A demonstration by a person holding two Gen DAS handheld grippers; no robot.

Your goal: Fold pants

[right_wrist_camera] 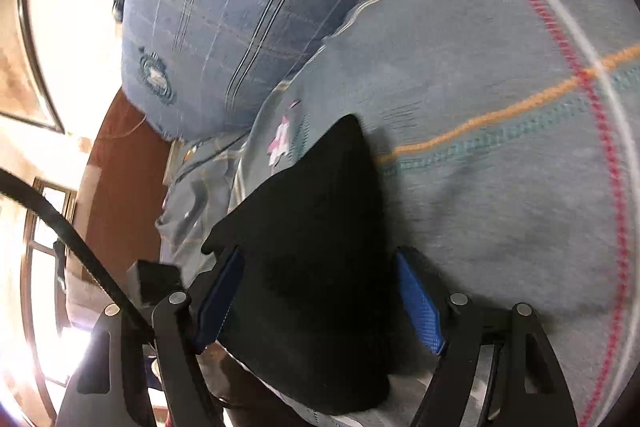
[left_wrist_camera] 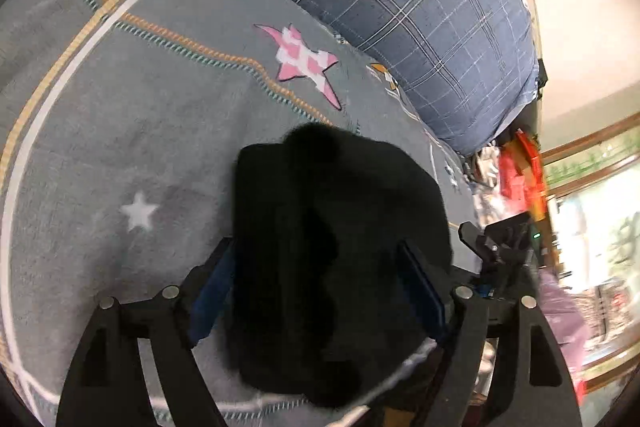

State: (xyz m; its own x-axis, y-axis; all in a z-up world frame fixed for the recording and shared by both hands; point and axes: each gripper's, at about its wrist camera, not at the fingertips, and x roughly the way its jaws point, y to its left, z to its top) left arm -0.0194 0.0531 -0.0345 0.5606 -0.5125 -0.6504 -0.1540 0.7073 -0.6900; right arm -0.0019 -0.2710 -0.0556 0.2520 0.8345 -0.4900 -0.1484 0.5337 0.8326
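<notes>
Left gripper (left_wrist_camera: 320, 287): black angular linkage arms are showing round silver screw heads, with blue textured pads (left_wrist_camera: 214, 291) lining the fingers. Right gripper (right_wrist_camera: 320, 291): matching black frame is carrying silver screws, blue ribbed pads (right_wrist_camera: 420, 311), and a black cable (right_wrist_camera: 68, 227) is arcing alongside.

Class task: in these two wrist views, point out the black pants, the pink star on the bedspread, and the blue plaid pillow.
black pants (left_wrist_camera: 340, 267): left wrist view, middle of the folded bundle.
pink star (left_wrist_camera: 305, 63): left wrist view, its checked centre.
blue plaid pillow (right_wrist_camera: 224, 27): right wrist view, its front face.
</notes>
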